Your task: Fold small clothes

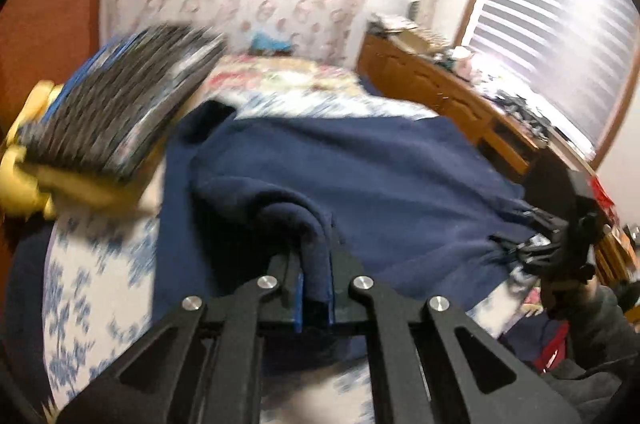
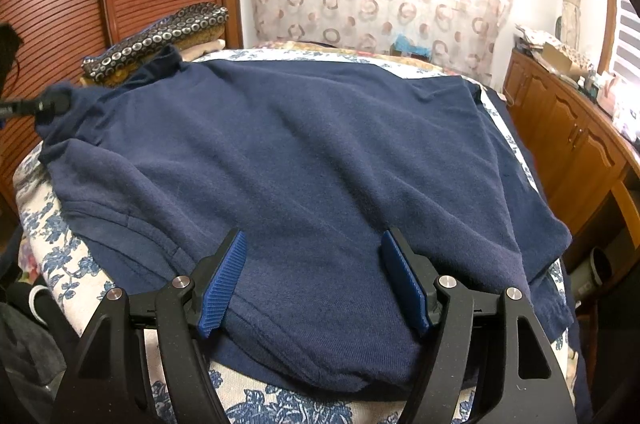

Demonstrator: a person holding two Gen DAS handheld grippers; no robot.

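A navy top (image 2: 304,152) is lying spread across a bed (image 2: 60,264) with a blue-flowered cover, filling the middle of the right wrist view. The cloth looks like soft, thick fleece: light, limp and not slippery, so it is likely to sag and bunch wherever it is lifted rather than hold a crease.

The left tongs (image 1: 314,288) are closing tight on a rolled-up edge of the top at the lower centre of the left wrist view, the fabric humping up between the blue pads. The right tongs (image 2: 314,280) are hovering spread wide over the near hem at the bottom of the right wrist view, gripping nothing.

Hems and sleeve ends look like the best places to take hold, since the doubled seam gives the pads something firm. A pinch in mid-panel would probably gather only one layer. A spotted pillow (image 2: 160,36) is sitting at upper left, beside the collar.
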